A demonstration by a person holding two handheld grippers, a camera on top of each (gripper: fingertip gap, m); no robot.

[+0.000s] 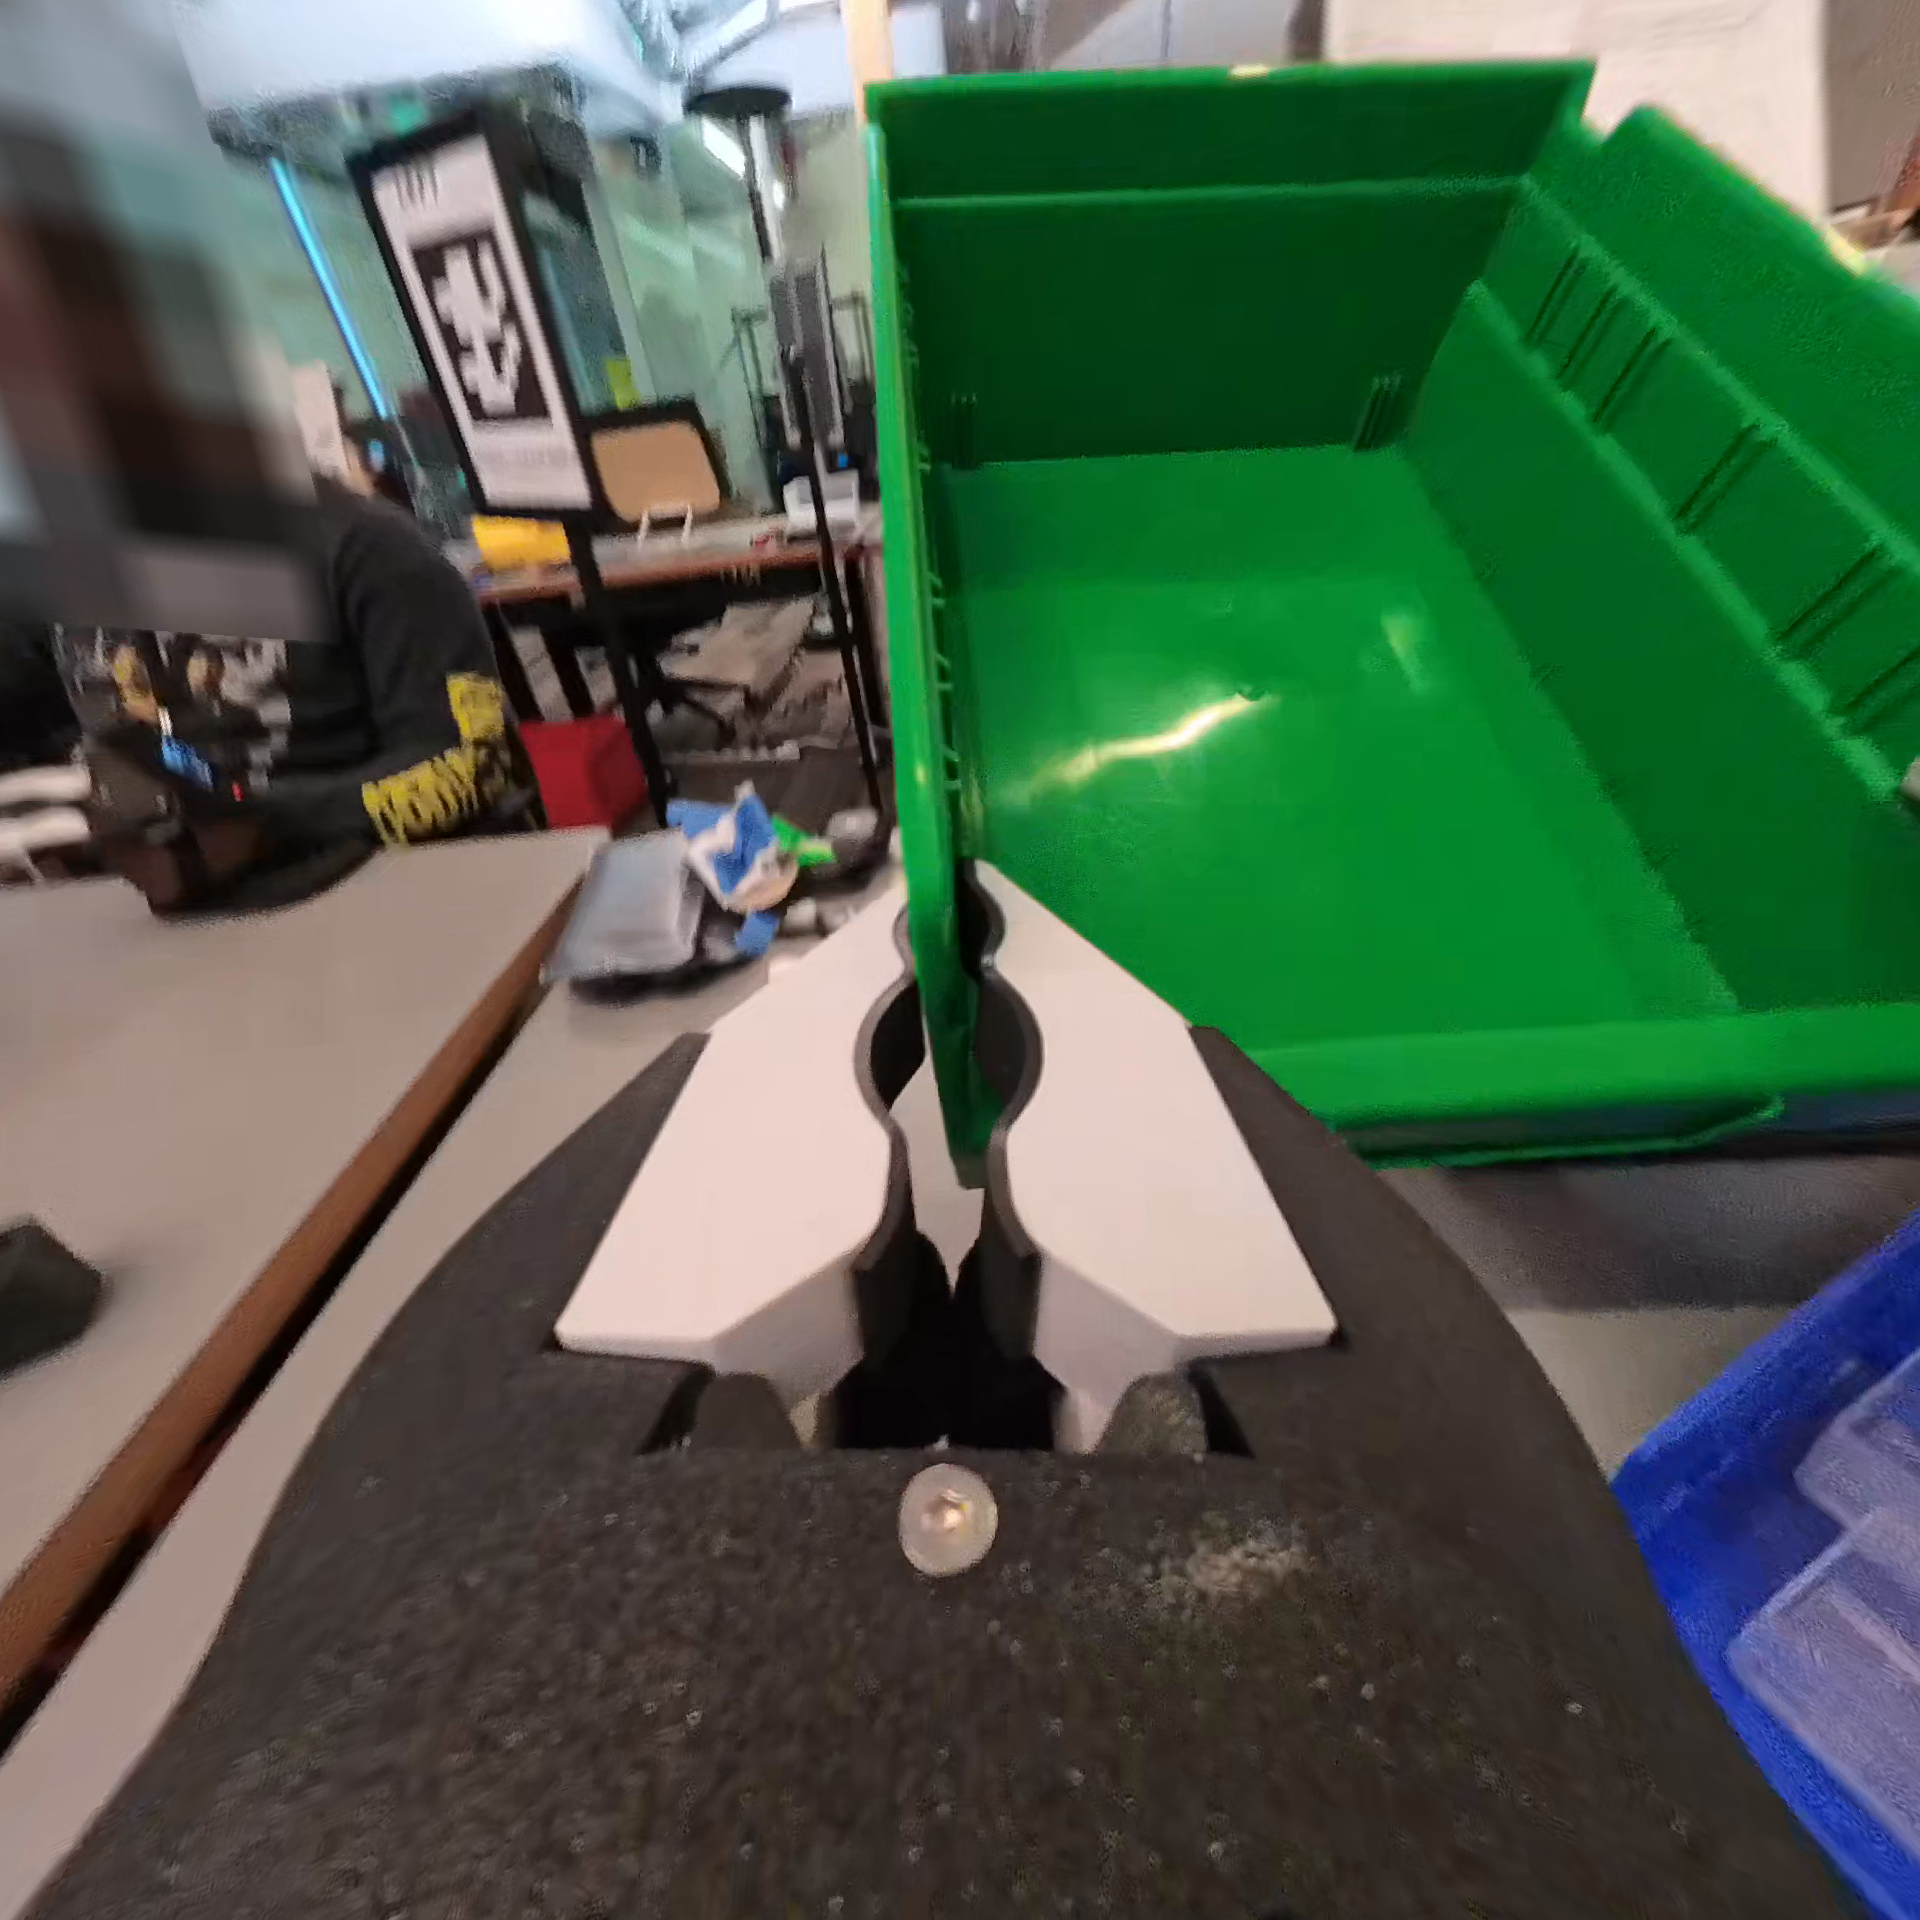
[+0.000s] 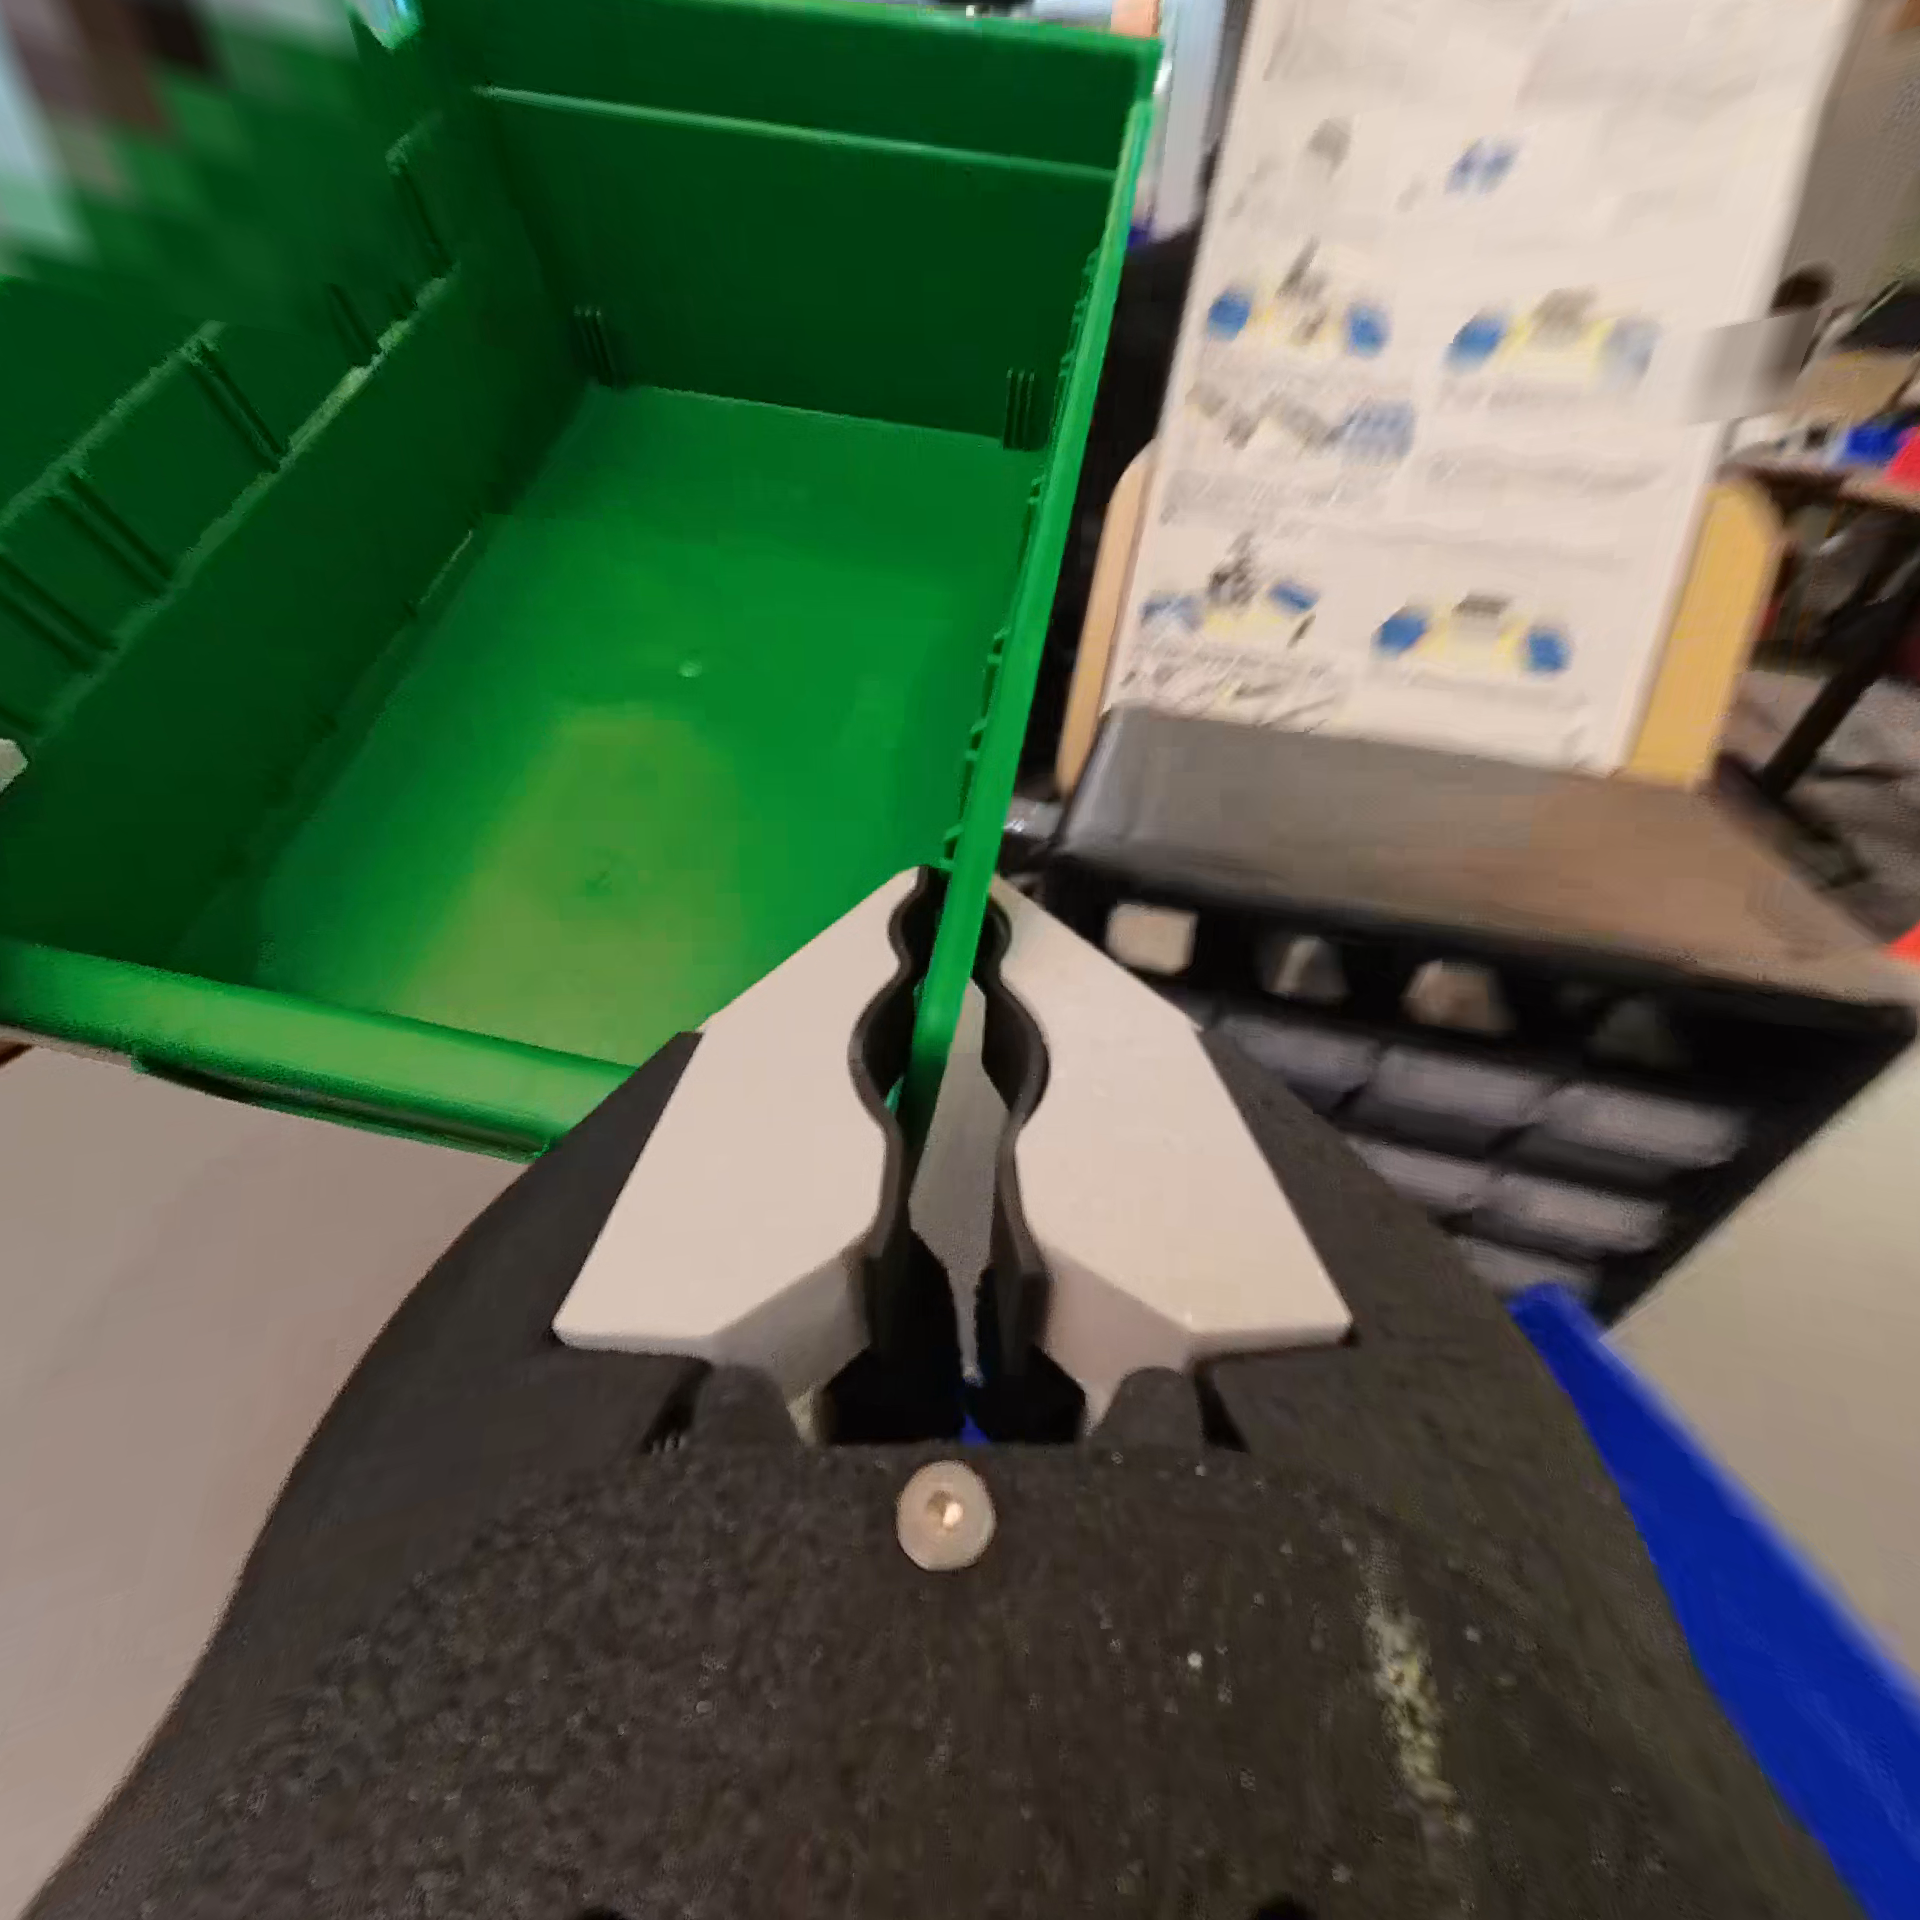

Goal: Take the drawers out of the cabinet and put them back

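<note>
A cluttered workshop lies behind a grey tabletop (image 1: 260, 1039). The left gripper (image 1: 951, 935) is clamped on the left side wall of the green drawer (image 1: 1299, 727), and the right gripper (image 2: 951, 935) pinches its right wall. The drawer is empty, held between them over the table. A blue bin (image 1: 1787, 1558) sits close at the near right edge.
</note>
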